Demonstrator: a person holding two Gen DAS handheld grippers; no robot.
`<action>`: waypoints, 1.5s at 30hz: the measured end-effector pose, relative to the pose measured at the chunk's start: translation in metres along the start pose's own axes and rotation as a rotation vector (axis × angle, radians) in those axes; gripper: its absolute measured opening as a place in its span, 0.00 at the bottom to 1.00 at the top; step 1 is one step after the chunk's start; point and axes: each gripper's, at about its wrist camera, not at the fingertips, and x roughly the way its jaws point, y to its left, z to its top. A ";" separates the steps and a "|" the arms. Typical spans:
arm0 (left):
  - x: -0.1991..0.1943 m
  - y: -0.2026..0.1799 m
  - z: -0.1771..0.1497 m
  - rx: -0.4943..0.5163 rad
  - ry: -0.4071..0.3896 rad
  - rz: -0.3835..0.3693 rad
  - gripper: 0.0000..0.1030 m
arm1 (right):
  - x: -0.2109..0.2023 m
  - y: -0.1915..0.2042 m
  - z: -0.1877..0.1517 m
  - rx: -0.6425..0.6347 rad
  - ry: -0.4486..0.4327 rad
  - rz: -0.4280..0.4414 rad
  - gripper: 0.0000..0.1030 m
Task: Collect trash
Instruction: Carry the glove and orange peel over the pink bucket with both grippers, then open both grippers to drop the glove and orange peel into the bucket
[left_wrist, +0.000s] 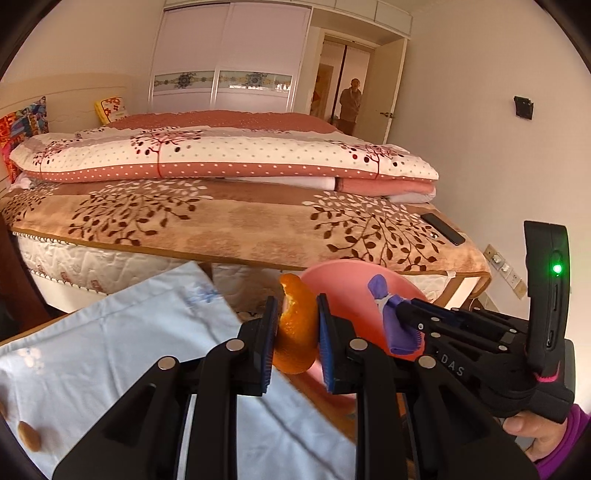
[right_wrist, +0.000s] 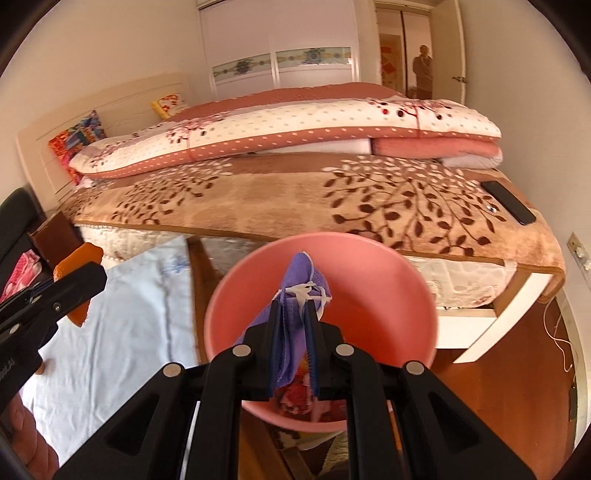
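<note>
Two claws each held one bit of trash. The left gripper (left_wrist: 295, 328) pinched a curled orange peel (left_wrist: 295, 332). The right gripper (right_wrist: 293, 343) squeezed a crumpled purple face mask (right_wrist: 301, 280) above the round pink plastic bin (right_wrist: 399, 291), at the peel's three o'clock. Next, likely, both needed to let go over the bin.

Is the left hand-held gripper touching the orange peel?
Touching. The left wrist view shows the left hand-held gripper with both blue pads pressed against the sides of the orange peel, which it holds clamped between them.
</note>
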 end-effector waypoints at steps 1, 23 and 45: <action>0.005 -0.005 0.000 0.001 0.007 -0.003 0.20 | 0.002 -0.005 0.000 0.002 0.001 -0.008 0.11; 0.080 -0.050 -0.022 0.002 0.126 -0.070 0.20 | 0.042 -0.056 -0.010 0.049 0.075 -0.031 0.12; 0.073 -0.057 -0.008 0.002 0.070 -0.005 0.33 | 0.037 -0.055 -0.008 0.031 0.054 -0.024 0.13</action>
